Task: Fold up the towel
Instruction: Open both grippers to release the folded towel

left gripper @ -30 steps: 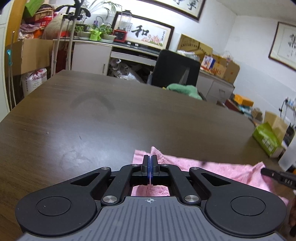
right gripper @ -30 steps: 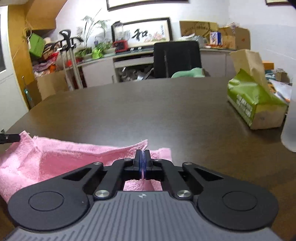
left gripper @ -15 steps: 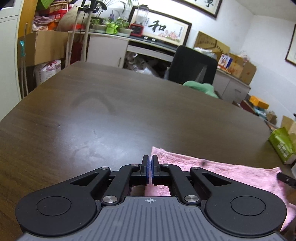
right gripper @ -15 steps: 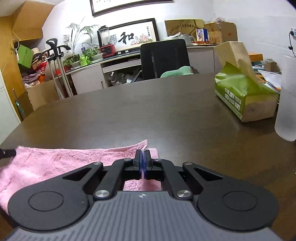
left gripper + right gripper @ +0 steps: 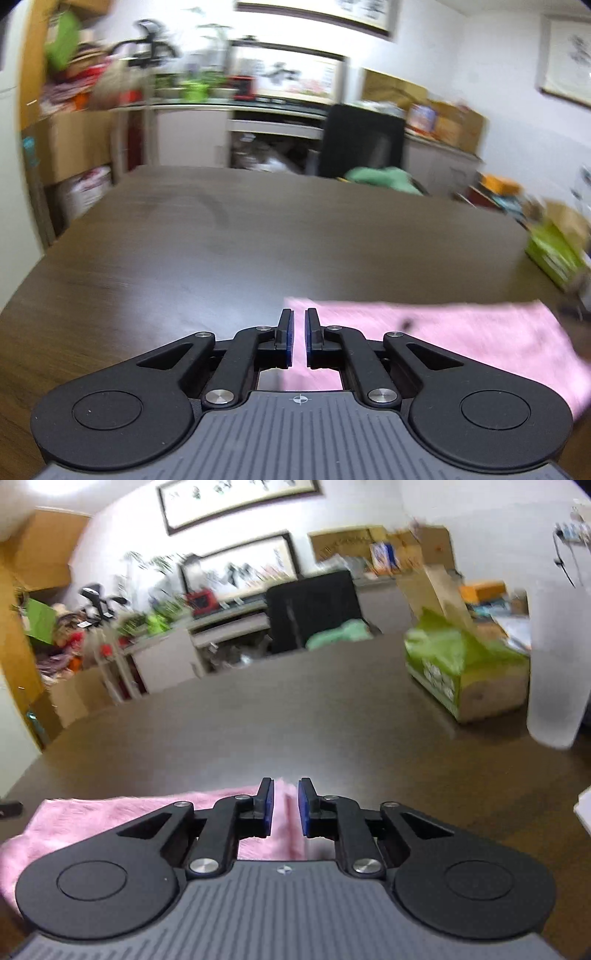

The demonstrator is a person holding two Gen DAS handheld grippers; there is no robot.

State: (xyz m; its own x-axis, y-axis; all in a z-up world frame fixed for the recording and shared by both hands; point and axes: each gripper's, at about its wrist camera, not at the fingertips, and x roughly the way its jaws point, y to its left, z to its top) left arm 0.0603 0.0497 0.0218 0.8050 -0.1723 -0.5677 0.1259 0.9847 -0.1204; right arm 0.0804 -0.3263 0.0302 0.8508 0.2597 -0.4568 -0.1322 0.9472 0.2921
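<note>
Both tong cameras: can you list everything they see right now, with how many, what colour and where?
towel: one, pink, flat on the near part of the table, between the two tongs
table: one, dark brown wood, fills the foreground
tissue pack: one, green and tan, on the table's right side
frosted container: one, whitish, far right edge, blurred
chair: one, black, behind the table
green cloth: one, pale green, on the chair
framed pictures: several, on the white back wall
cardboard boxes: several, brown, on the back counter
left tongs: black with blue pads, opening, no towel pinched
right tongs: black with blue pads, opening, towel fold loose between them
</note>
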